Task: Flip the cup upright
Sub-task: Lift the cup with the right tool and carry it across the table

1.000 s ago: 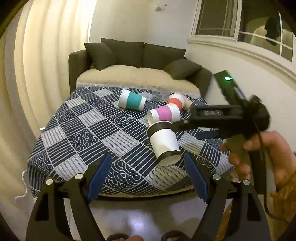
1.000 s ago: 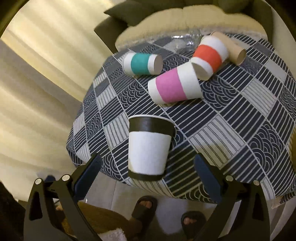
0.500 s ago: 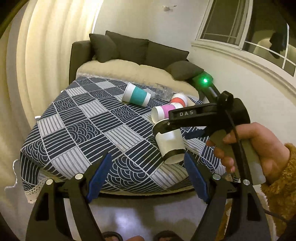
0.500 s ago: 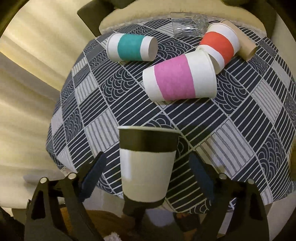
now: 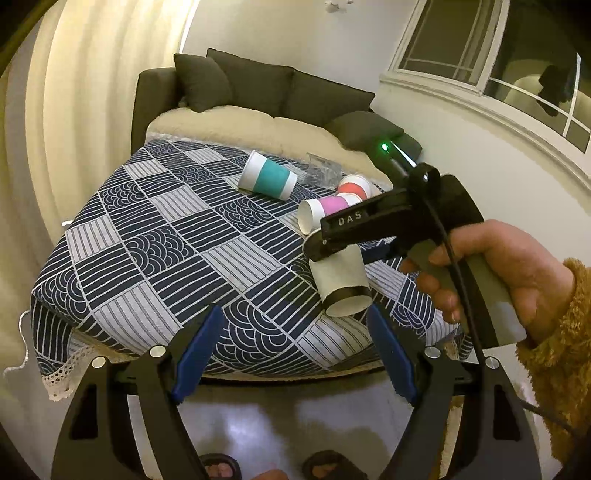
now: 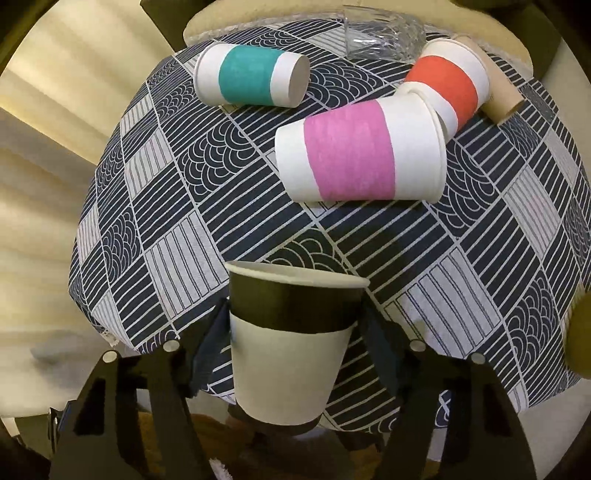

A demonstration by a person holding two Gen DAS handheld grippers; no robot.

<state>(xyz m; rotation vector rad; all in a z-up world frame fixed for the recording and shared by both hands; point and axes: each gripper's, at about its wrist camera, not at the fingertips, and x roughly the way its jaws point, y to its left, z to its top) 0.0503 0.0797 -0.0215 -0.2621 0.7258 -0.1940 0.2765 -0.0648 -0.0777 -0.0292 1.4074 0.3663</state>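
Observation:
A white paper cup with black bands [image 6: 288, 354] lies on the patterned tablecloth [image 6: 480, 258] near the front edge. My right gripper [image 6: 295, 332] has its blue pads on either side of the cup; whether they touch it I cannot tell. The left wrist view shows the same cup [image 5: 341, 280] on its side under the right gripper's body [image 5: 373, 225]. My left gripper [image 5: 295, 339] is open and empty, held off the table's front edge.
Teal [image 6: 255, 77], pink [image 6: 354, 147] and orange [image 6: 447, 85] banded cups lie on their sides further back, with a clear plastic cup [image 6: 380, 33] and a cardboard tube [image 6: 498, 92]. A dark sofa [image 5: 266, 92] stands behind the table.
My right gripper has moved forward until the black-banded cup sits between its pads, and the pads have narrowed toward it. The left gripper has drawn back slightly.

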